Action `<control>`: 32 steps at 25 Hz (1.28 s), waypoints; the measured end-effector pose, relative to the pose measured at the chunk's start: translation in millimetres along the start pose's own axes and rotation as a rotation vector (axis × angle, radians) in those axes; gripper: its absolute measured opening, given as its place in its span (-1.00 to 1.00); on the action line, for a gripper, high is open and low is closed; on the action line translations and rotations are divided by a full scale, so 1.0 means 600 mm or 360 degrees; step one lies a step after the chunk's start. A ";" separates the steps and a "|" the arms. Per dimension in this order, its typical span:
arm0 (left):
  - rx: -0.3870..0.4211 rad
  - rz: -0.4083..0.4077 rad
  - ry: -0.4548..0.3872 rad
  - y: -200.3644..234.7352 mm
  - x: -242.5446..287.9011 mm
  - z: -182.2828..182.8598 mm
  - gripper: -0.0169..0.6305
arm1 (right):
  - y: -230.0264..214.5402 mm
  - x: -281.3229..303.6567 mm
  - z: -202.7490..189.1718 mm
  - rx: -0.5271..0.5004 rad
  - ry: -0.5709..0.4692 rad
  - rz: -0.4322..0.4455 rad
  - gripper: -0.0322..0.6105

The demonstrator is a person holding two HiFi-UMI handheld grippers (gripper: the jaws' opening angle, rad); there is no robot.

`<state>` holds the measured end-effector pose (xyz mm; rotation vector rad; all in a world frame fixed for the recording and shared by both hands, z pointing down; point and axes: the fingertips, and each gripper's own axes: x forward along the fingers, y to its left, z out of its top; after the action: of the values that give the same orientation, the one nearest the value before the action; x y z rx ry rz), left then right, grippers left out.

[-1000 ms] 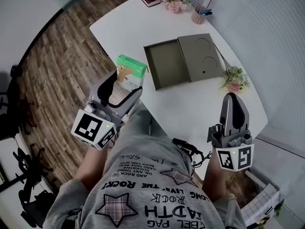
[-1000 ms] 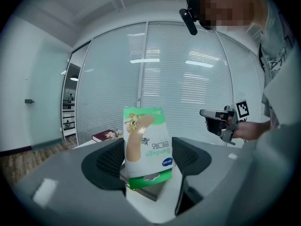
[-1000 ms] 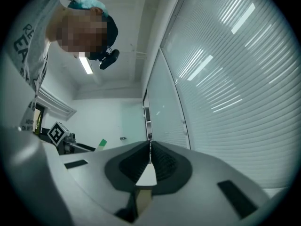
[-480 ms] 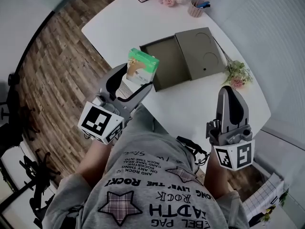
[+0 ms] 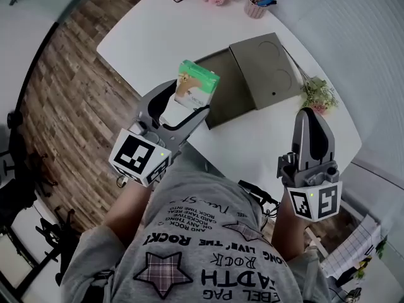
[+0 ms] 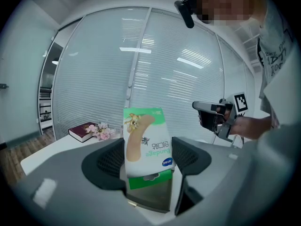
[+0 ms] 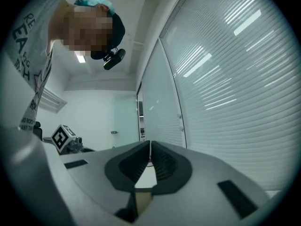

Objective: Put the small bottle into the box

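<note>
The left gripper [image 5: 186, 106] is pinching a small green and white carton [image 5: 197, 84] w/ "Bandage" printed on it. That carton looks like the thing to be packed. No other small item shows up in any view. The two tongs press on its lower sides. Most of the carton sticks up past them and it leans a bit.

It hangs in the air just over the near left corner of the box [image 5: 227, 87]. The box is grey and lies open on the white table [image 5: 151, 36]. Its lid [image 5: 265, 68] is flipped flat to the right.

The right gripper [image 5: 314, 122] is pressed together w/ nothing in it. It waits near the table edge, well apart from the box.

What could go wrong, I think:
- The grip is low on a tall, light carton, so a quick swing may tip it or let it slide out.
- The carton is by the corner, not the middle. If it's let go here it may land on the rim and fall onto the table, or even off the near edge.
- The tray looks shallow, so a carton set on end may fall over, or the lid may not shut.
- The box isn't held down by anything. A bump from the tongs could push it along the table.
</note>
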<state>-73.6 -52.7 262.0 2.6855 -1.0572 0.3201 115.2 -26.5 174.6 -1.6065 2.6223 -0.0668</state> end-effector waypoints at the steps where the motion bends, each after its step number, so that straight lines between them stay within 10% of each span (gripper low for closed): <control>1: -0.0006 -0.0019 0.0008 0.003 0.007 -0.003 0.06 | -0.001 0.005 -0.003 0.0004 0.0008 -0.0009 -0.85; 32: 0.0078 -0.0316 0.0484 0.021 0.192 -0.159 0.06 | -0.067 0.074 -0.080 0.0124 0.0131 -0.0170 -0.85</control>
<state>-11.0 -106.8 387.2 2.6433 -0.6977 0.6961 127.1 -84.2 223.8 -1.7519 2.5555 -0.2424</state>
